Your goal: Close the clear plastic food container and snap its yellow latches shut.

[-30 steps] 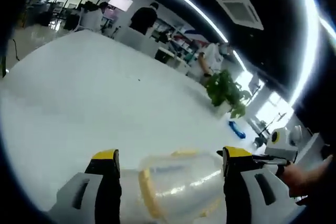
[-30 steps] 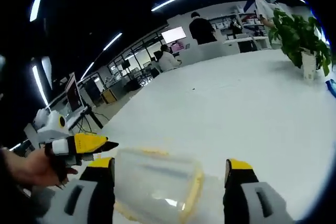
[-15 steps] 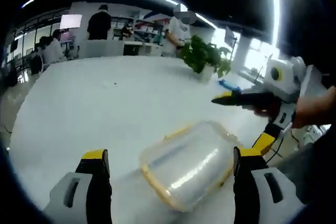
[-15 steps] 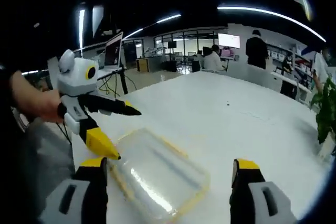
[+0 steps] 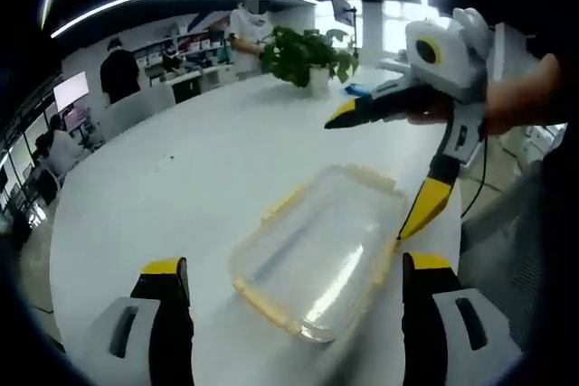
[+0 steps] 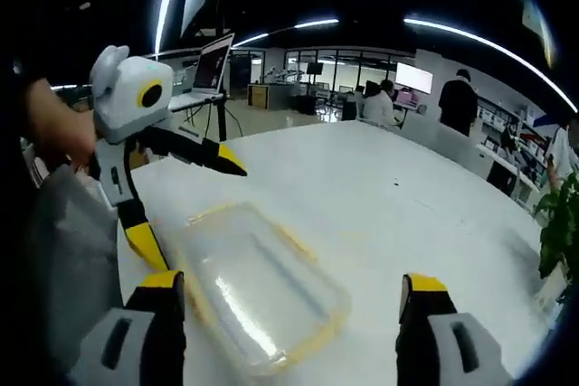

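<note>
Just 1 container [image 5: 321, 250], 2 grippers open: left gripper [image 5: 288, 288], right gripper [image 6: 290, 297].

Left tool [image 5: 288, 282]: grey jaw housings, black jaws, yellow tips; right tool [image 6: 288, 291] same; each has white rounded body, yellow-ringed dark disc, black cable.

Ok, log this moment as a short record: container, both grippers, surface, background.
container: clear plastic food container, yellow-rimmed lid on top, lying flat
left gripper: jaws wide open, one tip beside the container's edge, holding nothing
right gripper: jaws wide open, lower tip beside the container's edge, holding nothing
surface: white table
background: potted plant, people standing at the far side
</note>
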Available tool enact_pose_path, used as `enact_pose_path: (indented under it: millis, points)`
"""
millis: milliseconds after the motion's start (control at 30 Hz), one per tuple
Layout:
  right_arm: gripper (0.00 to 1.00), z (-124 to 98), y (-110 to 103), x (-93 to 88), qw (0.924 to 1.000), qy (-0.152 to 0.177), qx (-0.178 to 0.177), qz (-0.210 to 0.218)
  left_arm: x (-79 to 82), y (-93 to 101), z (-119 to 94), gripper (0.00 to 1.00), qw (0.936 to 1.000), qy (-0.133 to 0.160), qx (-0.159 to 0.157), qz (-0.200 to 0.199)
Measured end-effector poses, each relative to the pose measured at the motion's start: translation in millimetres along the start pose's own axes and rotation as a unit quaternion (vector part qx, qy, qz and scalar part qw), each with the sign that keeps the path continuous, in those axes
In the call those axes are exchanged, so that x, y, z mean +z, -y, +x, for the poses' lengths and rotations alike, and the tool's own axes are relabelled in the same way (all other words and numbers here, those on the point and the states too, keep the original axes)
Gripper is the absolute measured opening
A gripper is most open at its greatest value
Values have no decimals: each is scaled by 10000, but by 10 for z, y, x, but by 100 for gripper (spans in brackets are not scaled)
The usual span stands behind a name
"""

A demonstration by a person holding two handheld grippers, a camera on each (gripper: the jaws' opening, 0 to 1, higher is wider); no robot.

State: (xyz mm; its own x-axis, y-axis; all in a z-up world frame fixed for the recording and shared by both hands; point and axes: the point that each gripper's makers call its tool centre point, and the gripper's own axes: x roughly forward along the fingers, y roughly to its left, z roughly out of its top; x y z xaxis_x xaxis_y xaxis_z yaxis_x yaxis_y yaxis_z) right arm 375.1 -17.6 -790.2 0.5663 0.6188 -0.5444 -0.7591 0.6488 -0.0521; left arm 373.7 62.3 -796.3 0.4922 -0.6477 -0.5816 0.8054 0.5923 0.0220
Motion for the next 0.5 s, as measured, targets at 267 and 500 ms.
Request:
enact_pose_path:
  millis: [267,500]
  points:
    - [97,-47,-74,-124,9998,-17,166,-70,-238,120,40,95,9992,-336,-108,185]
    - [90,-90,-193,-402,9991,-302,221,222,-430,201,56,89,9980,-600,-107,164]
